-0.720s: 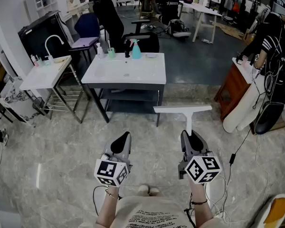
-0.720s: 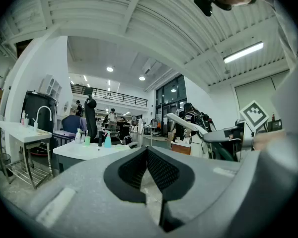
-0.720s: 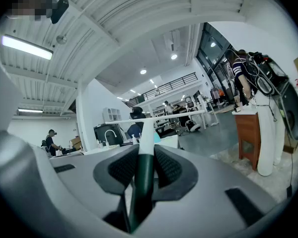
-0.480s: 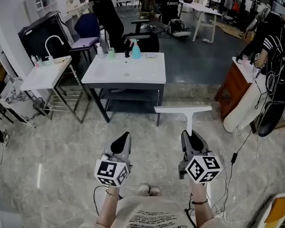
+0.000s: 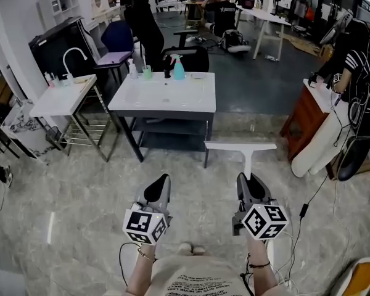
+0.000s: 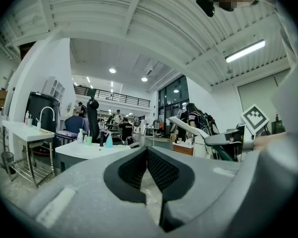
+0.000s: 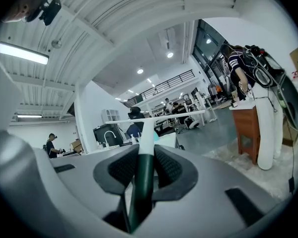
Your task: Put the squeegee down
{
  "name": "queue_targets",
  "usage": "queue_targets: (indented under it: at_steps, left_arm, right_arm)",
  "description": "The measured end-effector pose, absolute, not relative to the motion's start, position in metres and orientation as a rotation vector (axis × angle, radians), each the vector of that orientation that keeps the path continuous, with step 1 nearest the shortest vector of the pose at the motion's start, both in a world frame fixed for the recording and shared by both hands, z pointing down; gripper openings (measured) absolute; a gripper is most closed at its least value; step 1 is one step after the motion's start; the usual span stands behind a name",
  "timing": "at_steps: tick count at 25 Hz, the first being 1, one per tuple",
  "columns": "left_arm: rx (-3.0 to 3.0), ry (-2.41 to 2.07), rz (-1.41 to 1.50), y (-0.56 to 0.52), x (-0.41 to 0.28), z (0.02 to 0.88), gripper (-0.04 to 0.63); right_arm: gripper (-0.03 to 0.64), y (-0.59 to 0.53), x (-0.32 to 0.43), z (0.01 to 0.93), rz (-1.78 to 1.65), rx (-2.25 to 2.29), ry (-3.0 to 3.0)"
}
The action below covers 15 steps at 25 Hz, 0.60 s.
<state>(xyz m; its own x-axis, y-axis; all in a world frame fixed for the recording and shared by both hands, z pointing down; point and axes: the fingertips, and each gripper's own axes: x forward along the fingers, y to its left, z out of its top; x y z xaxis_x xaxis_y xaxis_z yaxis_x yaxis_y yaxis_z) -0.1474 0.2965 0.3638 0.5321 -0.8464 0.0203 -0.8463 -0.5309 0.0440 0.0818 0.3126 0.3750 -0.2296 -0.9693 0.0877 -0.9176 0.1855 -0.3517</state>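
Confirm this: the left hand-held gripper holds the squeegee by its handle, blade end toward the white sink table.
Wrong side: the right hand-held gripper holds the squeegee by its handle, as the right gripper view shows. The blade end is indeed toward the white sink table.

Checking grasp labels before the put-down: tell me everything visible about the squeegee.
The squeegee is T-shaped: a long straight white head bar on a white stem that runs into a dark green handle, plastic by the look. The right gripper is shut on the green handle, pads pressing both sides. It is held about level, head forward, bar crosswise, in the air over the stone-patterned floor, short of the white sink table. Nothing else touches it.
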Motion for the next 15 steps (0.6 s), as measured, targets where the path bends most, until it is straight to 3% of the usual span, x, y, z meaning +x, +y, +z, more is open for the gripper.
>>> queue_targets:
  at_steps: [15]
  left_arm:
    - [2.704,-1.534,-0.03,0.28,-0.134,0.363,0.023]
  right_arm:
    - [0.094,0.296,0.108,0.38,-0.488,-1.832,2.271]
